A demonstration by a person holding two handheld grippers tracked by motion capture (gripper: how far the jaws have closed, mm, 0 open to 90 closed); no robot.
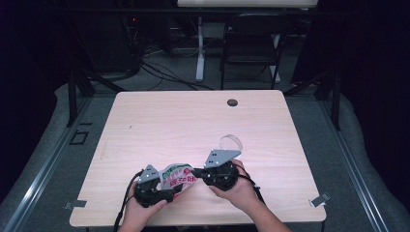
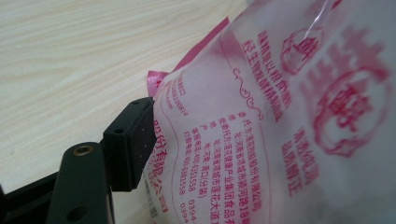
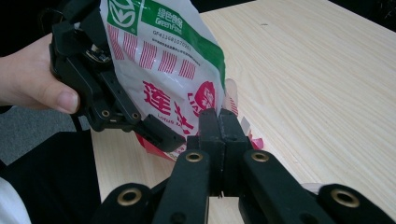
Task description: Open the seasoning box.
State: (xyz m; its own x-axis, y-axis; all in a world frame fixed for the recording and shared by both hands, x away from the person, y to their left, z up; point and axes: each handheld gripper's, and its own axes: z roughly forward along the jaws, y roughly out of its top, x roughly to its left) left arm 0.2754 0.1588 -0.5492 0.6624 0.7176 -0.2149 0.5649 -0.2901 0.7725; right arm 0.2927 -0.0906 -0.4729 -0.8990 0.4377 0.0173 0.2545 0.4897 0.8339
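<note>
White-and-red plastic food bag (image 1: 177, 179) held upright at the wooden table's (image 1: 193, 121) six o'clock edge, right gripper (image 3: 218, 114) pinched tight on its corner, left gripper (image 1: 167, 193) at nine o'clock, jaws parted beside the bag, clear lid (image 1: 231, 142) at one o'clock.

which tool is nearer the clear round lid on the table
Right. The right tool is held just in front of the clear lid, its grey plate almost under it. The left tool sits farther off to the left, beyond the printed bag.
</note>
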